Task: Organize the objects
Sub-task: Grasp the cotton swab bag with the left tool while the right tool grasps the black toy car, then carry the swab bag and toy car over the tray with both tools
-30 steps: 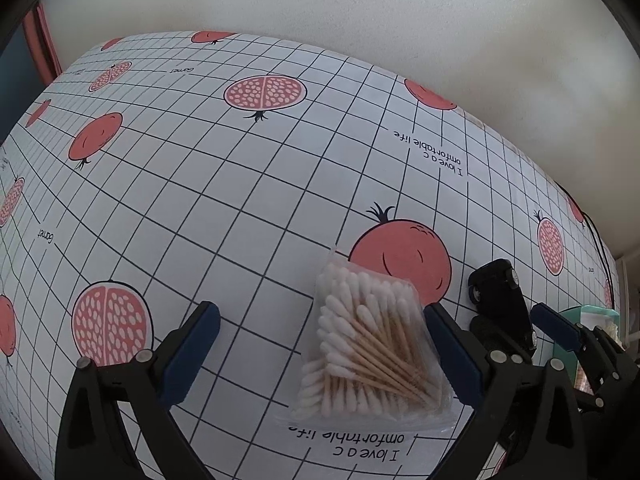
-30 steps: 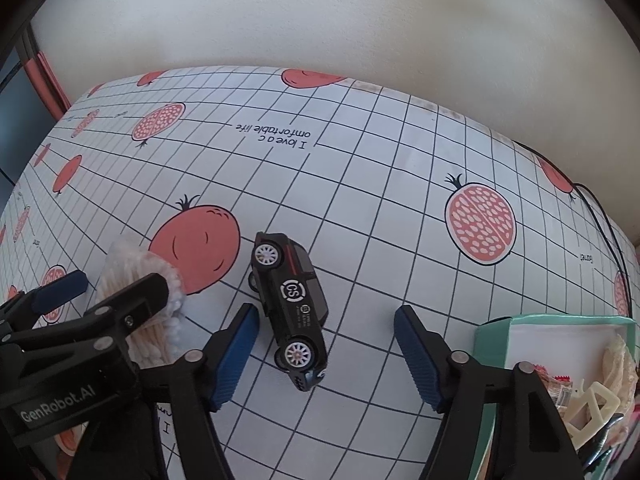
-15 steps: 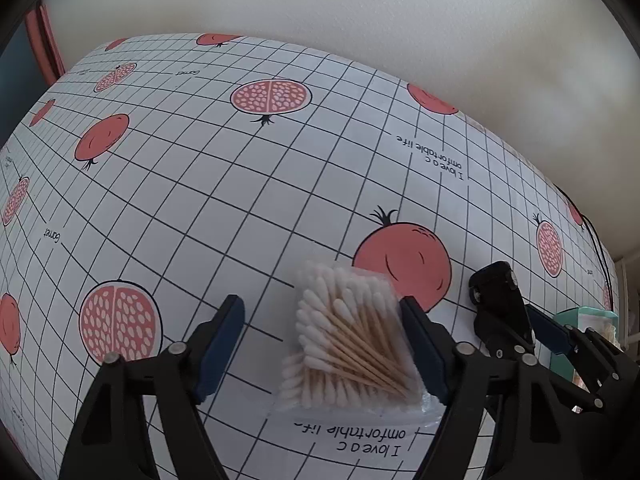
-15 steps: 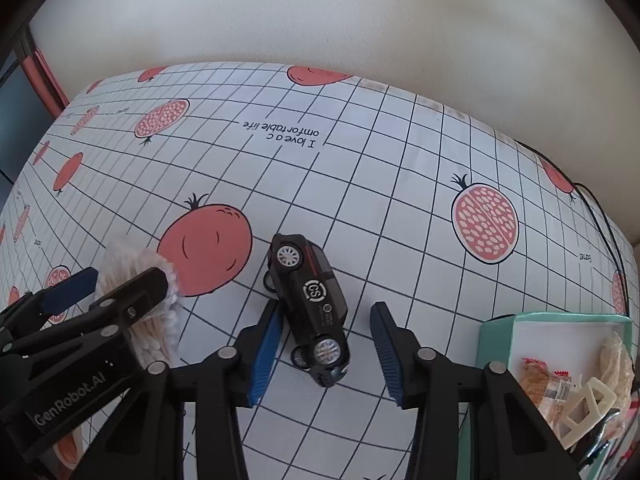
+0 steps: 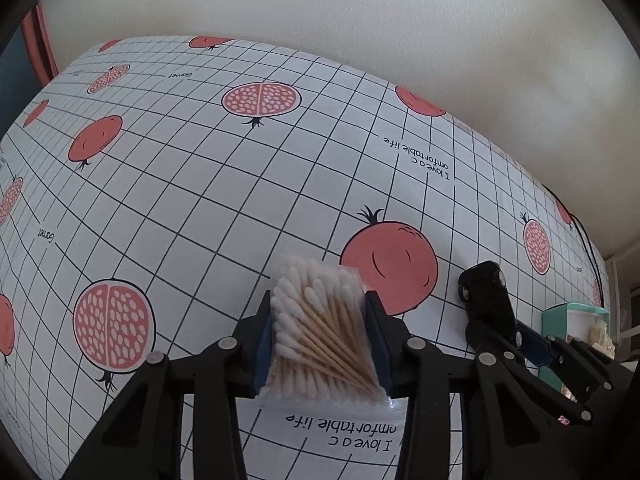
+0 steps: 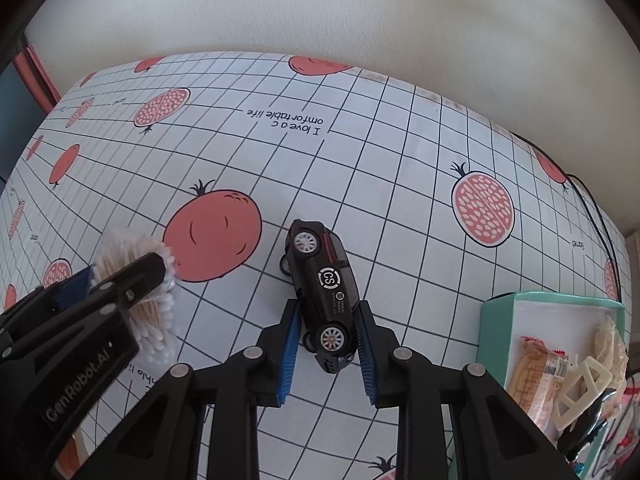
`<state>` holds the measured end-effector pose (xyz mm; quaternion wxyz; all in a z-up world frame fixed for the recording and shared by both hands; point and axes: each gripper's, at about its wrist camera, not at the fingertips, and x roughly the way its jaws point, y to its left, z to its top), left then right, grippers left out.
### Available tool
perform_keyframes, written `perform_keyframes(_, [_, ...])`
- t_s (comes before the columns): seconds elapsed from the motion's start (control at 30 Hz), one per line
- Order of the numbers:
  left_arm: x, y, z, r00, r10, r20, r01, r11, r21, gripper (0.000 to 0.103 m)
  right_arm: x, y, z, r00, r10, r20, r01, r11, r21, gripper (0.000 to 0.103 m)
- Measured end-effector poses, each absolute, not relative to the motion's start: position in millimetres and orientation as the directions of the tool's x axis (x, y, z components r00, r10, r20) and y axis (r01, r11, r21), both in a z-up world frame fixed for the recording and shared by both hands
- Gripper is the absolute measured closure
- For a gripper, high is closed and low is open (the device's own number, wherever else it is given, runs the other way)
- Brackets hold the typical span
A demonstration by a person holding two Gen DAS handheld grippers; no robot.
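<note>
1. left wrist view: the left gripper [image 5: 319,336] has its blue-padded fingers [image 5: 264,346] clamped on both sides of a clear bag of cotton swabs [image 5: 320,332], whose wooden sticks fan out between the pads.
2. same view: the bag sits on the desk [image 5: 208,184], just left of a whole pomegranate print [image 5: 394,266] on the gridded cloth; the toy car [image 5: 486,296] lies just right of that print, with the teal box [image 5: 554,318] further right, at the desk's edge.
3. right wrist view: the right gripper [image 6: 328,346] has its fingers [image 6: 289,354] closed against the rear half of the black toy car [image 6: 322,280], which lies on its side with two wheels showing.
4. same view: the car is right of the pomegranate print [image 6: 212,236]; the swab bag [image 6: 138,288] is at the print's left, in the left gripper [image 6: 120,284].
5. same view: the teal box [image 6: 494,320], well right of the car, holds a snack packet [image 6: 534,376] and a cream hair clip [image 6: 582,390].
</note>
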<state>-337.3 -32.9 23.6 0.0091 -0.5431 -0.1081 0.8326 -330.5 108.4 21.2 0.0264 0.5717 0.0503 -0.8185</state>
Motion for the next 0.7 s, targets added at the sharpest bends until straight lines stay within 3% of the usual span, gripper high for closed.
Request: perform_keyframes(0.7, [-332.8, -54.3, 45.7, -0.445, 0.191, -0.875, 0.129, -0.953, -0.274, 0.067, -317.5, 105.0, 57.6, -0.383, 0.059, -0.922, 0.123, -0.986, -0.114, 0.081])
